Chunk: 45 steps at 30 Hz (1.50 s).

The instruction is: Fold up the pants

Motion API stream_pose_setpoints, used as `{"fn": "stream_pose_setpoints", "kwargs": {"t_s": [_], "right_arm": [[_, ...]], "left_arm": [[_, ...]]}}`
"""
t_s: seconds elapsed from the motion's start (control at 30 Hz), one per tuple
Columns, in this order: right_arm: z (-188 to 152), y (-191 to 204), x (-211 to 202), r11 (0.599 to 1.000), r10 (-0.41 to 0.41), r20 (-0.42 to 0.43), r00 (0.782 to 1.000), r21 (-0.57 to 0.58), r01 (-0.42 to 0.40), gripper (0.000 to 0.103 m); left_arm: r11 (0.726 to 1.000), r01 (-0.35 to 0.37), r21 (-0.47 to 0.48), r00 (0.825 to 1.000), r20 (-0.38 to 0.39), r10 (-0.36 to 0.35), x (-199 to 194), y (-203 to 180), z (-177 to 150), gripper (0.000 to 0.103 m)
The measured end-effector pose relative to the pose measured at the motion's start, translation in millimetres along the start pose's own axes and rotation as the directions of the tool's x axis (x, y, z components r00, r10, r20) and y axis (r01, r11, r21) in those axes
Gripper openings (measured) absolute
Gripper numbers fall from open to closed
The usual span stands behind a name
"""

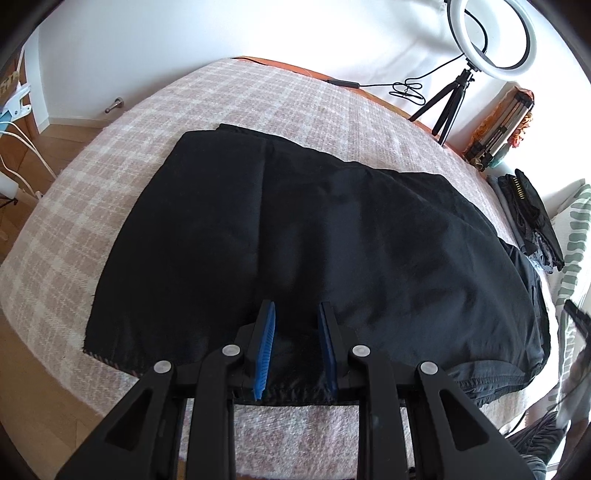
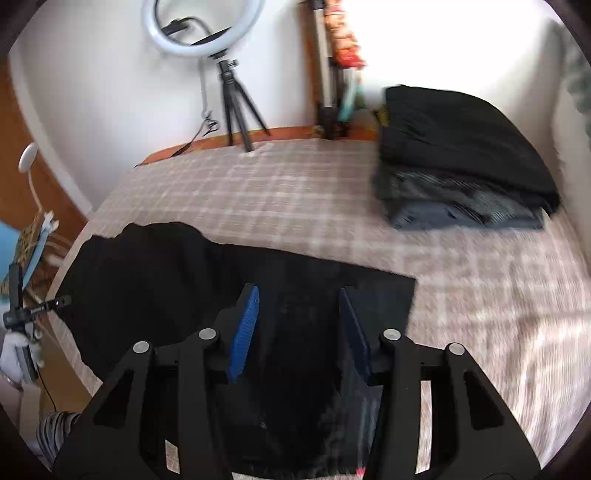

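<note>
Black pants (image 1: 314,236) hem between left gripper (image 1: 295,317) fingers, right gripper (image 2: 299,302) fingers parted

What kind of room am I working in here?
Probably a bedroom set up for recording: the black pants lie on a plaid blanket over a bed-like surface, with a ring light on a tripod and a stack of folded clothes.

A bedroom in a home is showing here: a bed (image 2: 332,206) wearing a pink-and-white plaid blanket is filling both views, folded dark clothes (image 2: 461,158) are sitting stacked on it, a ring light (image 1: 491,37) on a small tripod is standing by the white wall, and wooden flooring (image 1: 70,136) is lying beyond
</note>
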State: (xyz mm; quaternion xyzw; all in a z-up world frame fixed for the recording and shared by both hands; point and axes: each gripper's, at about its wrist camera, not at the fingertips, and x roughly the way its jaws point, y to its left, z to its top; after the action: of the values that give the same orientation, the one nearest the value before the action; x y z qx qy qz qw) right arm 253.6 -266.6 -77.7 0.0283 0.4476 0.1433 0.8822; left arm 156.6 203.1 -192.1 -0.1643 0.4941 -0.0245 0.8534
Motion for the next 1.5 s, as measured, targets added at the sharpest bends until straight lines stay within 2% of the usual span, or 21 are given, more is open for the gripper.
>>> {"fn": "stream_pose_setpoints", "kwargs": {"t_s": [0.1,0.17,0.23,0.4,0.5,0.57,0.63,0.67,0.7,0.8,0.9,1.03,1.13,1.2,1.27,1.37,1.43,1.5], "right_arm": [[32.8,33.7,36.9,0.981,0.13,-0.095,0.987,-0.134,-0.142,0.062],[49.2,54.6,69.9,0.965,0.172,-0.163,0.972,-0.17,-0.199,0.063],[60.1,66.2,101.6,0.957,0.199,-0.215,0.956,-0.167,-0.236,0.063],[69.4,85.9,171.0,0.929,0.3,-0.327,0.896,-0.112,-0.352,0.063],[66.7,93.2,194.4,0.918,0.338,-0.361,0.869,-0.076,-0.388,0.063],[65.7,98.4,198.8,0.901,0.386,-0.353,0.852,-0.051,-0.43,0.063],[64.0,103.3,198.6,0.893,0.408,-0.344,0.845,-0.044,-0.449,0.052],[62.2,106.9,197.4,0.89,0.413,-0.344,0.843,-0.045,-0.454,0.026],[60.2,110.8,195.1,0.893,0.403,-0.344,0.848,-0.055,-0.446,0.015],[57.9,120.1,168.9,0.9,0.365,-0.289,0.885,-0.133,-0.415,0.009],[65.4,112.3,140.3,0.927,0.298,-0.166,0.94,-0.185,-0.326,0.007],[58.9,121.7,154.2,0.938,0.179,-0.209,0.961,-0.257,-0.231,0.007],[60.6,121.9,157.5,0.939,0.169,-0.234,0.957,-0.256,-0.229,0.018],[66.3,113.0,148.8,0.947,0.182,-0.222,0.958,-0.222,-0.232,0.042],[70.5,100.2,128.6,0.955,0.179,-0.181,0.967,-0.204,-0.215,0.054],[65.5,72.2,89.8,0.97,0.156,-0.119,0.98,-0.168,-0.175,0.062],[58.7,43.4,64.0,0.985,0.103,-0.082,0.991,-0.129,-0.113,0.065],[45.7,7.7,43.0,0.997,0.022,-0.058,0.998,-0.076,-0.026,0.076]], "left_arm": [[1.0,-0.018,-0.002,1.0,0.012,0.018,-5.2,1.2,0.6,0.021],[1.0,-0.031,-0.005,0.999,0.035,0.031,-9.6,2.5,2.8,0.021],[0.998,-0.06,-0.005,0.997,0.053,0.061,-12.0,5.3,6.4,0.021],[0.995,-0.093,-0.029,0.995,0.045,0.094,-6.6,19.2,10.6,0.021],[0.994,-0.103,-0.036,0.994,0.042,0.105,-2.7,25.4,10.2,0.021],[0.994,-0.108,-0.035,0.993,0.046,0.109,-2.5,27.1,10.3,0.021],[0.993,-0.115,-0.03,0.992,0.047,0.116,-2.1,27.3,10.8,0.021],[0.993,-0.116,-0.027,0.992,0.045,0.117,-1.4,27.4,11.1,0.021],[0.993,-0.116,-0.024,0.992,0.044,0.117,-0.9,27.6,11.3,0.021],[0.993,-0.12,-0.024,0.992,0.049,0.121,-0.1,28.1,12.6,0.021],[0.993,-0.113,-0.034,0.992,0.054,0.114,-0.5,29.9,13.1,0.021],[0.99,-0.121,-0.068,0.989,0.076,0.126,-9.8,39.4,10.0,0.021],[0.985,-0.132,-0.111,0.986,0.089,0.142,-16.6,52.4,8.9,0.021],[0.983,-0.123,-0.137,0.986,0.095,0.137,-20.0,59.4,7.3,0.021],[0.982,-0.127,-0.142,0.985,0.097,0.141,-22.5,62.6,6.0,0.021],[0.984,-0.128,-0.121,0.986,0.089,0.14,-22.2,60.6,4.9,0.021],[0.987,-0.119,-0.112,0.987,0.095,0.13,-22.7,58.2,4.4,0.021],[0.989,-0.103,-0.104,0.988,0.103,0.113,-22.6,54.4,3.9,0.021]]}}
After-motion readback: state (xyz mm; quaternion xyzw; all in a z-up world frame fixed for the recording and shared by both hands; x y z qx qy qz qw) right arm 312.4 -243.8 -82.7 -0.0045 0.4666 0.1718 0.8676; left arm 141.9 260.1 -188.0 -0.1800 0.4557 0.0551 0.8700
